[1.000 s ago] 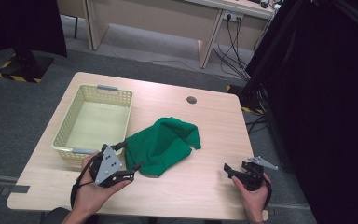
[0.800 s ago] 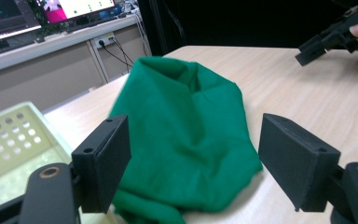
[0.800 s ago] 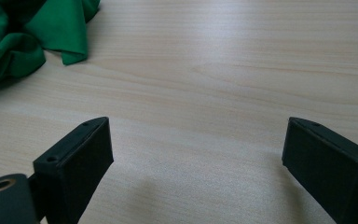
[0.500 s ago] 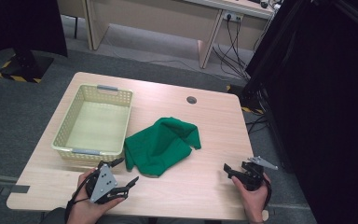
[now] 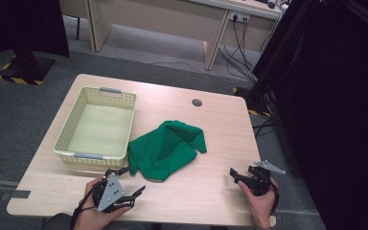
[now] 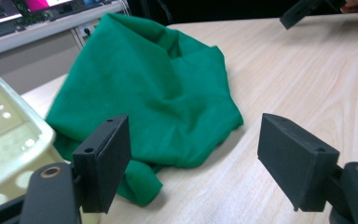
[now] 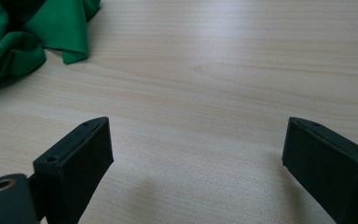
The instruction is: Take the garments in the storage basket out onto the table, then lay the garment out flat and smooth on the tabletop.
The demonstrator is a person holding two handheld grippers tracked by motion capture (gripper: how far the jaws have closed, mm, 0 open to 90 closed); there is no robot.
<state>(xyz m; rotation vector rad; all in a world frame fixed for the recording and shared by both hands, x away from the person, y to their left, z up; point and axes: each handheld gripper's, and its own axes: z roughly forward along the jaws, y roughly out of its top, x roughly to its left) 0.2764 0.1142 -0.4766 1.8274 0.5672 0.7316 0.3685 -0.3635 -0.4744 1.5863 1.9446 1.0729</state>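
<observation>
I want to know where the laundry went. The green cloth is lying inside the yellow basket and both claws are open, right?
Not quite. The green cloth lies on the table beside the yellow basket, not inside it, as the high view shows. Both the left claw and the right claw are open.

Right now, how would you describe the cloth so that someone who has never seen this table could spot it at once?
On the light wooden table, look just right of the pale yellow basket. The green cloth lies there crumpled in a loose heap, one corner against the basket. It is the one soft, deep green thing there.
</observation>
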